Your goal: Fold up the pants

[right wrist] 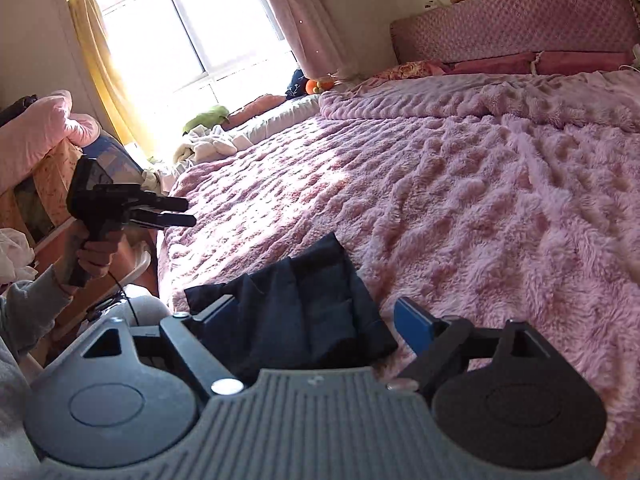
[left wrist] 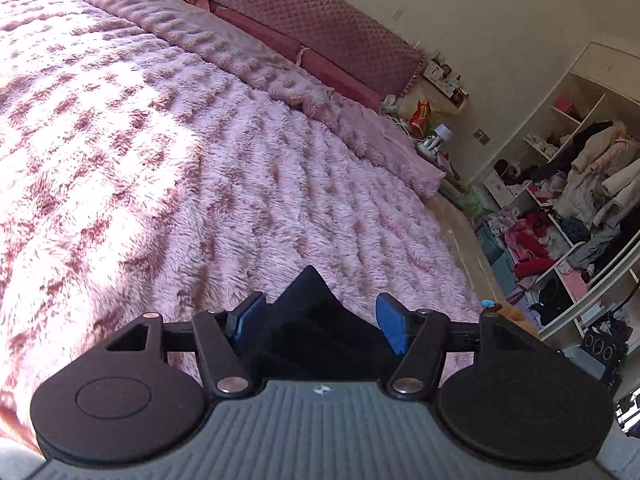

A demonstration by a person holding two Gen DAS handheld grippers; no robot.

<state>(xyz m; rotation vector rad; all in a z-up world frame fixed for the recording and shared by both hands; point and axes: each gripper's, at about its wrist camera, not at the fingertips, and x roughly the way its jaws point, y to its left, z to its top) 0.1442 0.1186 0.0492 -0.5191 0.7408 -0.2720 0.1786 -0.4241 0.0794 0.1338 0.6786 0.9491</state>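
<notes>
The dark navy pants point(right wrist: 304, 312) lie folded into a small bundle on the pink fluffy blanket point(right wrist: 440, 200), near the bed's front edge. My right gripper point(right wrist: 316, 320) hovers just over them, open wide, its blue pads either side of the bundle and not pressing it. My left gripper point(right wrist: 191, 212) is held up in a hand to the left of the bed, clear of the pants. In the left wrist view the left gripper point(left wrist: 322, 320) is open, and a corner of the pants point(left wrist: 308, 312) shows beyond and between its blue pads.
The blanket point(left wrist: 200, 160) covers the whole bed up to a quilted pink headboard point(left wrist: 320, 12). A cluttered nightstand point(left wrist: 428, 120) and open shelves full of clothes point(left wrist: 560, 200) stand to the right. A bright window point(right wrist: 180, 40) and loose clothes point(right wrist: 208, 144) lie beyond the far side.
</notes>
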